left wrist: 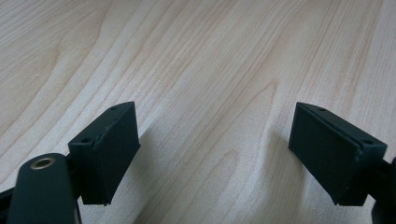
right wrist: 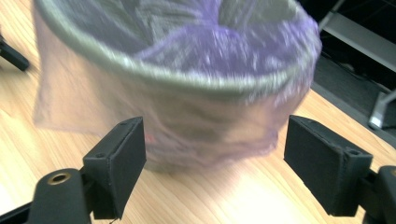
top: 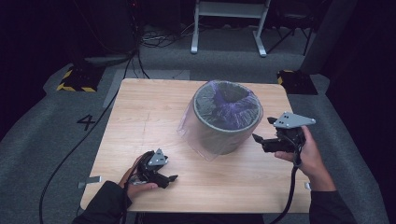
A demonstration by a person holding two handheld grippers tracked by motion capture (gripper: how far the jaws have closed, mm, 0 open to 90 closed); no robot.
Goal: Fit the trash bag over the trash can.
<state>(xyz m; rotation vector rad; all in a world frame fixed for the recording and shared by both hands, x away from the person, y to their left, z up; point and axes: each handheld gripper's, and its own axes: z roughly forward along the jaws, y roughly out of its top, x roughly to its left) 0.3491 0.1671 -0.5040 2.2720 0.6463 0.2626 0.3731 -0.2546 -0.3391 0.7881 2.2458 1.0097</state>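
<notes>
While both claws stand free of the bin, the scene reads from left to right like this:

Floor at far left: grey carpet with a black cable [top: 70, 149] trailing along it and a black-and-yellow striped block [top: 76, 79] near the counter's far left corner.

Left claw [top: 170, 178]: it rests low over the wooden counter [top: 140, 116] near the front edge, held in the person's left hand [top: 135, 179]. In the left gripper view its jaws stand wide apart with only bare wood grain between them. It holds nothing and sits well apart from the bin.

Waste bin [top: 226, 123]: a round grey bin, upright near the middle of the counter, slightly toward the far side. A thin purple liner bag [top: 229, 105] sits inside, and its edge is folded over the rim and hangs loose down the outside, more of it on the left flank.

Right claw [top: 261, 138]: held in the right hand [top: 306, 151], it points at the bin's right side, near but not touching. In the right gripper view its jaws stand wide, framing the bag-covered wall [right wrist: 210, 116], with nothing pinched.

Progress, as a judgement: the bag appears already seated in the bin and turned over the rim. Any tidying or pulling of the loose film on the right side is not yet begun, since no claw grips the bag.

Left to do: close the right claw on the film, and possibly bring the left one across to steady the bin.
</notes>
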